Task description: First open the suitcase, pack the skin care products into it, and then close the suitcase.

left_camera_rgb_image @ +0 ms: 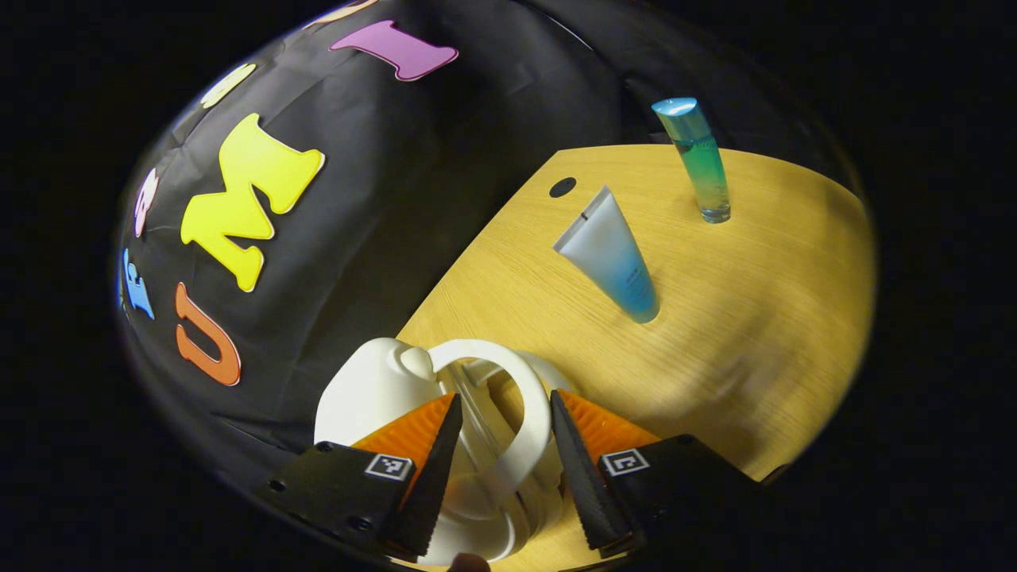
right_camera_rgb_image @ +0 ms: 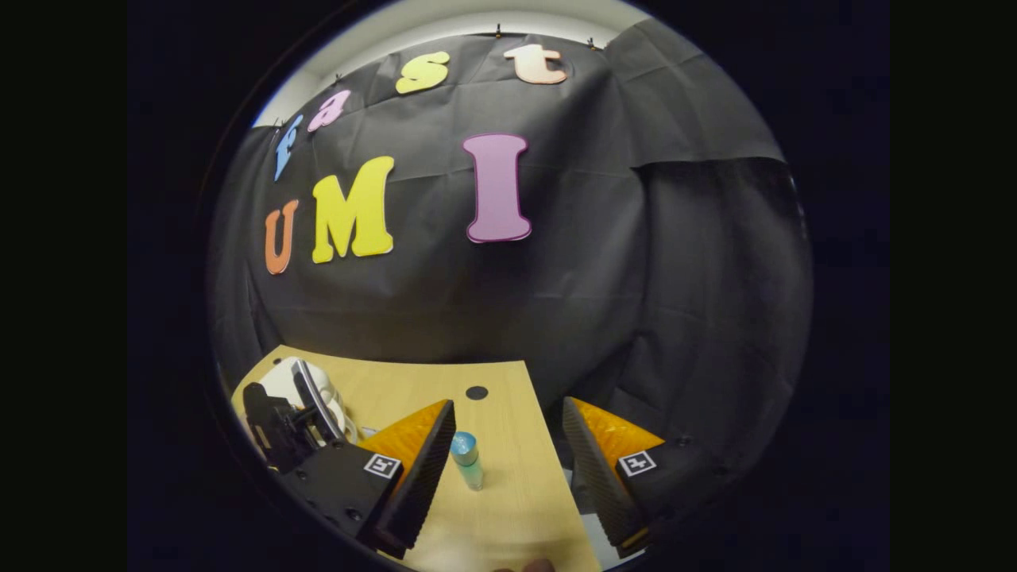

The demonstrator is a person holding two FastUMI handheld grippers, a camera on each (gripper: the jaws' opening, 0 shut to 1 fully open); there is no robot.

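Suitcase (left_camera_rgb_image: 381, 389): small, white, hard-shell, sits at the near left corner of the wooden desk (left_camera_rgb_image: 739, 342), hard against the black cloth wall. Its looped white handle (left_camera_rgb_image: 524, 413) sticks out toward the camera in the left gripper view.

Left tool (left_camera_rgb_image: 500, 469): fingers spread, one either side of the handle loop. Handle sits in the gap; neither finger visibly presses on it, so open, not clamped.

Skin care products, both on the desk, well apart from the suitcase:
- squeeze tube (left_camera_rgb_image: 610, 256), white fading to blue, mid desk, tilted in the left gripper view, crimped end up and cap end down
- slim bottle (left_camera_rgb_image: 697, 159), clear, blue-green, with a blue cap, standing upright farther back and to the right of the tube

Small dark round hole (left_camera_rgb_image: 562, 187) in the desk top near the far edge, just left of the tube's upper end.

Right gripper view: right tool (right_camera_rgb_image: 508, 469) open, fingers wide apart, nothing between them being gripped. It is over the near right part of the desk. Bottle (right_camera_rgb_image: 467, 459) stands on the desk just inside its left finger, not touching that I can tell. Desk hole (right_camera_rgb_image: 477, 392) beyond it. Far left in that view: the other tool (right_camera_rgb_image: 278, 429) at the suitcase (right_camera_rgb_image: 318, 389). Suitcase lid state: can't tell from these views.
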